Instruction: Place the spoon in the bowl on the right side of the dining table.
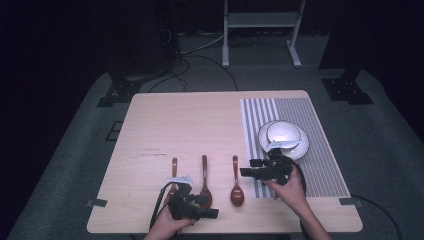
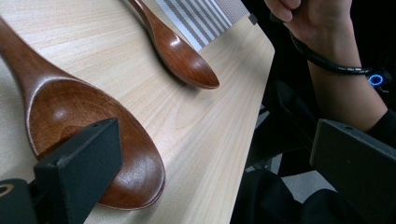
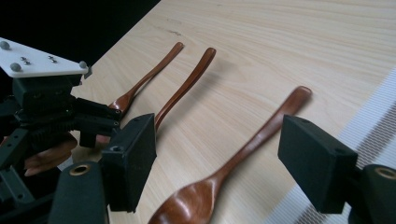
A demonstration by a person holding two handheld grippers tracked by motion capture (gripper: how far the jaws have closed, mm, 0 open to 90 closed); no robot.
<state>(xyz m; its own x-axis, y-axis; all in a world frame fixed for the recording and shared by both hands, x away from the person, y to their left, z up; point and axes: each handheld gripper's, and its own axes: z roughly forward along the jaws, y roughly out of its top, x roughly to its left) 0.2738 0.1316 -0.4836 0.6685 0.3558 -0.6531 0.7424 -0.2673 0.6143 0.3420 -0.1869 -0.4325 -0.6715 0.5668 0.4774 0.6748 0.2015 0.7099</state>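
Observation:
Three brown wooden spoons lie side by side near the table's front edge: a left spoon point(image 1: 174, 170), a middle spoon point(image 1: 204, 180) and a right spoon point(image 1: 236, 187). My left gripper point(image 1: 207, 206) stands open low over the middle spoon's bowl and points right. In the left gripper view one jaw of the left gripper point(image 2: 215, 140) hangs over the middle spoon point(image 2: 70, 107), with the right spoon point(image 2: 182, 51) beyond. My right gripper point(image 1: 250, 167) is open and points left, just right of the right spoon. In the right gripper view the right gripper point(image 3: 219, 135) straddles the right spoon point(image 3: 252, 144).
A striped placemat point(image 1: 320, 150) covers the table's right side and carries stacked white bowls point(image 1: 283, 139). The table's front edge runs close behind both hands. The left gripper point(image 3: 46, 107) is also in the right gripper view. A white stand point(image 1: 260, 20) is on the floor beyond.

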